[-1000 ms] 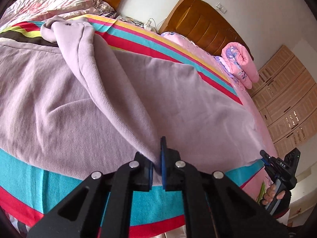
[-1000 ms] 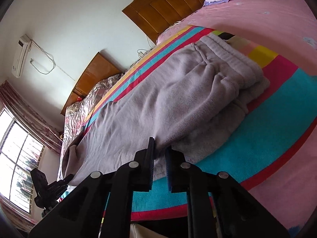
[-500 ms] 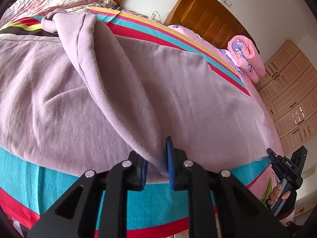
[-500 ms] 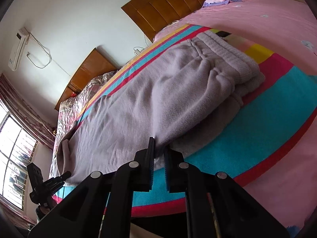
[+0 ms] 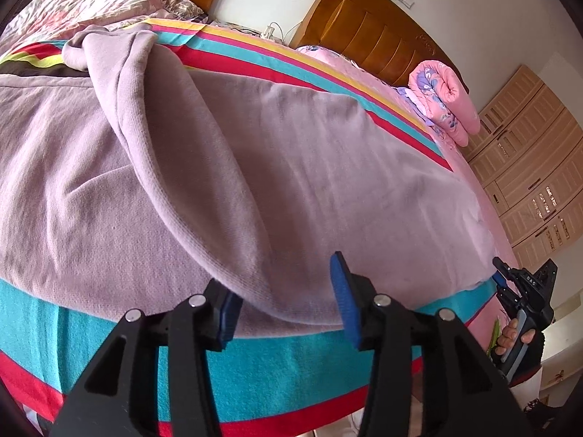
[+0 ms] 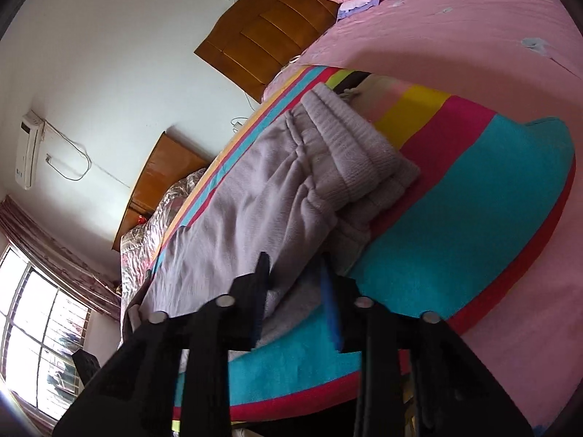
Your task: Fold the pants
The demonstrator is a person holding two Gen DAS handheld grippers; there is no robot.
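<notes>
1. Pants [image 5: 298, 167] lie flat across the striped blanket [image 5: 277, 371] on the bed, lavender, one leg laid over the other so a raised fold ridge runs down toward your left gripper [image 5: 284, 306].
2. Left gripper: jaws have just been opening and now stand spread; the fold's lower edge sits between them but the pads don't press it. Reads like you're dropping the leg after laying it in place.
3. Right gripper [image 6: 295, 291]: jaws have just been opening a little and sit slightly apart at the near edge of the pants, by the waistband [image 6: 349, 149] end. Fabric lies in the gap; can't tell whether the pads pinch it.
4. Waistband end is doubled, ribbed band stacked on itself, near the blanket's corner. Cuffs end points away toward the window [image 6: 40, 331] side.
5. Right hand [image 5: 517, 338] shows at the left view's edge, gripping its handle just off the bed.
6. Judgement: lengthwise fold is down; crosswise fold not yet done. Both tools sit on the near edge, likely so you can regrip there.
</notes>
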